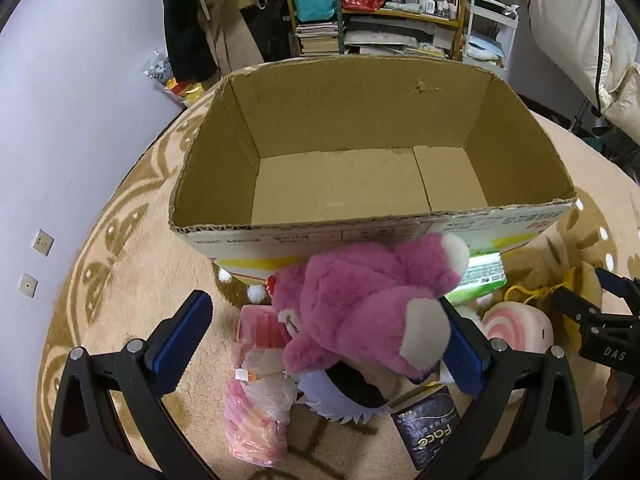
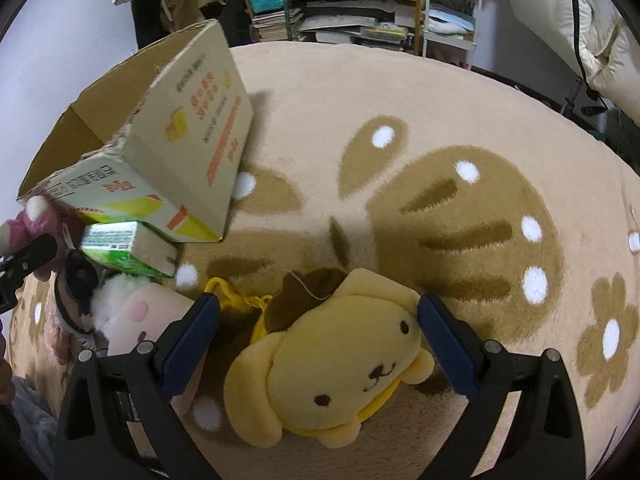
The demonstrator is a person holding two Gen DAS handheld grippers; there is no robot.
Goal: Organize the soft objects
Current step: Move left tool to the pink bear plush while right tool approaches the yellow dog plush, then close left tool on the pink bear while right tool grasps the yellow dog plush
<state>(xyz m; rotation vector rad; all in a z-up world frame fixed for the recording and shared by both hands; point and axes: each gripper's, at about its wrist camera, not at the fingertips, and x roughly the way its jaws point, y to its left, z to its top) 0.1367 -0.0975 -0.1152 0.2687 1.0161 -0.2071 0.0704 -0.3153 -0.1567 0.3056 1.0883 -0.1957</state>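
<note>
An open, empty cardboard box [image 1: 360, 176] stands on the rug; it also shows in the right wrist view [image 2: 192, 128]. A pink plush bear [image 1: 360, 300] lies in front of the box, and my left gripper [image 1: 324, 344] is open around it, its right pad touching the bear's paw. A yellow plush dog [image 2: 340, 364] lies on the rug between the open fingers of my right gripper [image 2: 320, 344]. The pink bear shows at the far left of the right wrist view [image 2: 24, 220].
Beside the bear lie a pink plastic-wrapped pack [image 1: 256, 412], a black "Face" packet [image 1: 428, 432], a green box [image 1: 480, 276], and a pink-white plush [image 1: 516, 328]. The beige patterned rug [image 2: 460, 208] stretches right. Shelves with books [image 1: 360, 28] stand behind.
</note>
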